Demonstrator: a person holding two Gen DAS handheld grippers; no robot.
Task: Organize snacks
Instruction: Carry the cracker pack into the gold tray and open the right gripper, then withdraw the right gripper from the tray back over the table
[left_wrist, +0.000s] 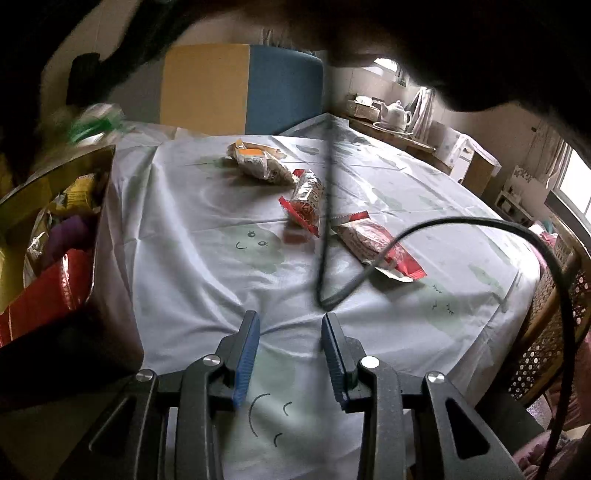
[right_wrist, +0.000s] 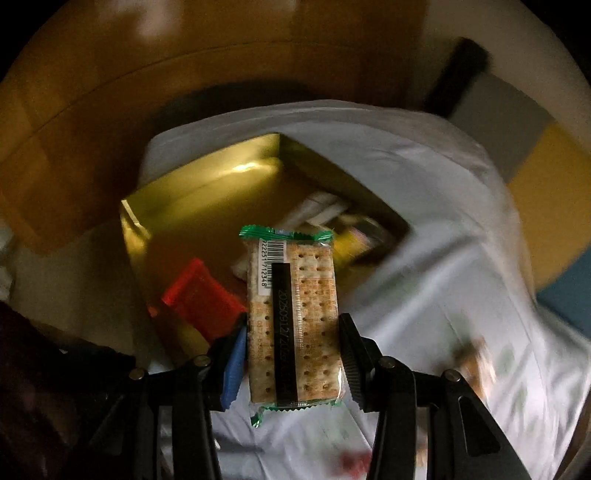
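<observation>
Right gripper (right_wrist: 291, 354) grips a green-edged cracker packet (right_wrist: 293, 314) between its pads, hanging over the open gold tin (right_wrist: 207, 177), which sits near the table's corner with snacks already inside. Left gripper (left_wrist: 290, 332) hovers low over the pale tablecloth (left_wrist: 192, 258), jaws partly apart, nothing between them. Ahead of it there's bare cloth, then a black cable (left_wrist: 443, 225), two red wrappers (left_wrist: 304, 203) (left_wrist: 376, 245) and a tan packet (left_wrist: 258, 162) mid-table. The tin (left_wrist: 55, 229) is at its left.
</observation>
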